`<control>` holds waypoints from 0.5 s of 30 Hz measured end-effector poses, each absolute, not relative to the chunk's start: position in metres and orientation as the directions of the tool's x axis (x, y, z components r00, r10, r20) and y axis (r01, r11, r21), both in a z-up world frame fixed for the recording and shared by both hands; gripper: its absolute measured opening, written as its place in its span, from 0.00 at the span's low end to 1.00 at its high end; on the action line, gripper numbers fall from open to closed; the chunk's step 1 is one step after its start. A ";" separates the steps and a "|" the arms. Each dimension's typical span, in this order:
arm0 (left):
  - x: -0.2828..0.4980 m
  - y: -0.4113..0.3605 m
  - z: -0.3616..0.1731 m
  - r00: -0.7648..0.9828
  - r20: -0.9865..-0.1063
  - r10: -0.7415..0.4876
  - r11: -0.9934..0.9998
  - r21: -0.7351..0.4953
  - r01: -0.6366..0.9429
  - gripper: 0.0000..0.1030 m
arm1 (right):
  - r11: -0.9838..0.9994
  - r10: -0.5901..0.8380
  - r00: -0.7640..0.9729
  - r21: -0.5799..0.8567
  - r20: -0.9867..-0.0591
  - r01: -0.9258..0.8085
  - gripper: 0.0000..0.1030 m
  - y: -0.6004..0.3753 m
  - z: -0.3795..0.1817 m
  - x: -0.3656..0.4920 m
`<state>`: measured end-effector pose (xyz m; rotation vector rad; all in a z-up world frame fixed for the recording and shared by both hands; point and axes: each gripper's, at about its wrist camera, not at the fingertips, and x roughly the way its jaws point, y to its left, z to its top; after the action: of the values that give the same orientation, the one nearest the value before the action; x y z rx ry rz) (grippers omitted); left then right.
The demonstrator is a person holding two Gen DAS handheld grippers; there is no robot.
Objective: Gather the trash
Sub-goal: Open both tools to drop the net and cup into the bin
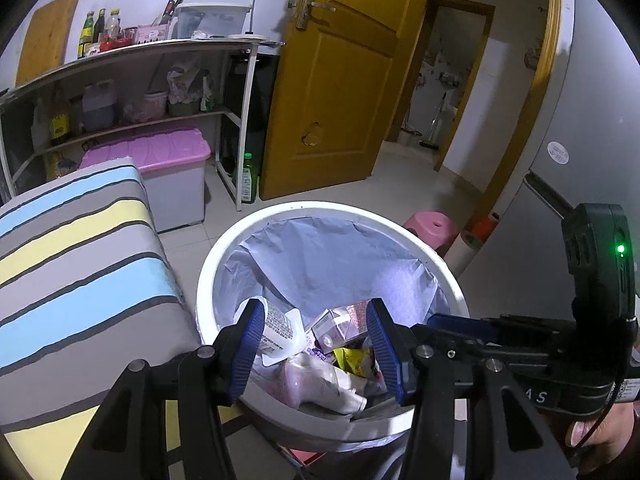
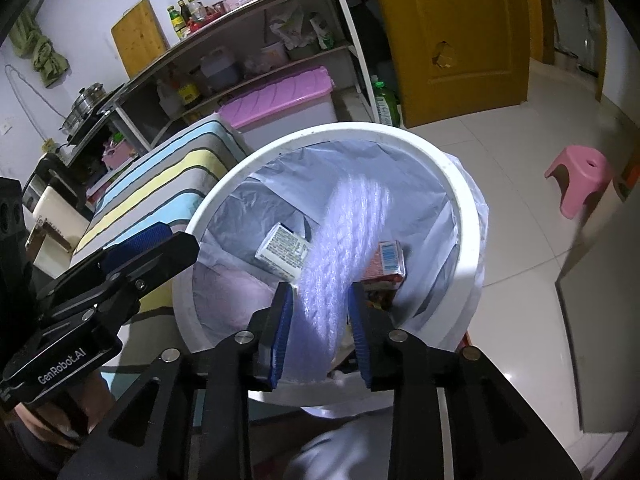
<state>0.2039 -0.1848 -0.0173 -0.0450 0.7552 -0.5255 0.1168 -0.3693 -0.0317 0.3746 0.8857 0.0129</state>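
Blurred wrap: the pale bubble-textured sheet (image 2: pixel 344 256) between your right gripper (image 2: pixel 322 332) pads is smeared by motion; you cannot tell whether the pads touch it.
Bin bottom: the sheet and gripper hide much of the trash bin (image 2: pixel 466 236) floor in the right wrist view.
Bin near rim: your left gripper (image 1: pixel 316 344) covers part of it (left wrist view).
Trash labels: print on the white tub (image 1: pixel 278 330) and carton (image 1: pixel 340 324) is too small to read.
Your hand: only fingers (image 1: pixel 592 436) show, cut by the frame edge.
Shelf bottles: the bottles (image 1: pixel 100 30) are too small to identify.
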 end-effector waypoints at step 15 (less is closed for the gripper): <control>0.188 -0.167 -0.003 0.637 -0.610 -0.471 0.876 -0.239 0.418 0.52 | 0.942 0.152 0.666 0.312 -0.730 0.127 0.39 -0.364 -0.017 0.107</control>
<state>0.1885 -0.1666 -0.0035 -0.0778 0.7187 -0.5079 0.1067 -0.3639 -0.0172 0.3535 0.8469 0.0149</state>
